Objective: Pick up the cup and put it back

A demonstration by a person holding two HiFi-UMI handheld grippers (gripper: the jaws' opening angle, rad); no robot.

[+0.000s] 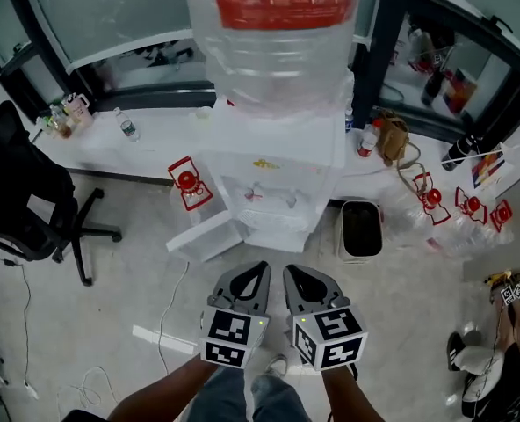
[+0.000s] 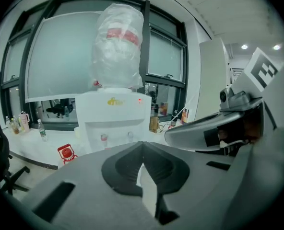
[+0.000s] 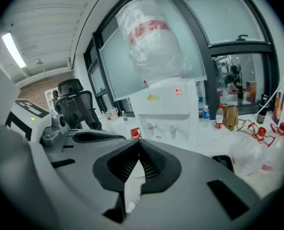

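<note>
White floor (image 1: 128, 288) lies open between us and the water dispenser (image 1: 273, 183) at frame centre. The room narrows there, with the dispenser's lower door (image 1: 203, 237) swung out to its left and a black waste bin (image 1: 361, 229) just to its right. A black office chair (image 1: 23, 192) fills the left edge, clear empty bottles with red handles (image 1: 436, 205) crowd the right, and a white cable (image 1: 165, 310) trails across the lower left.

The bagged water bottle (image 1: 282, 42) on top carries a red band, and the dispenser front has a small yellow logo. We can read neither.

The left gripper (image 1: 260, 268) and right gripper (image 1: 292, 271) hang side by side at bottom centre. Each has its jaws brought together and nothing is between them.

A pale cup (image 2: 77, 131) seems to stand on the white ledge just left of the dispenser, well apart from both grippers. It is too faint for us to be sure.
</note>
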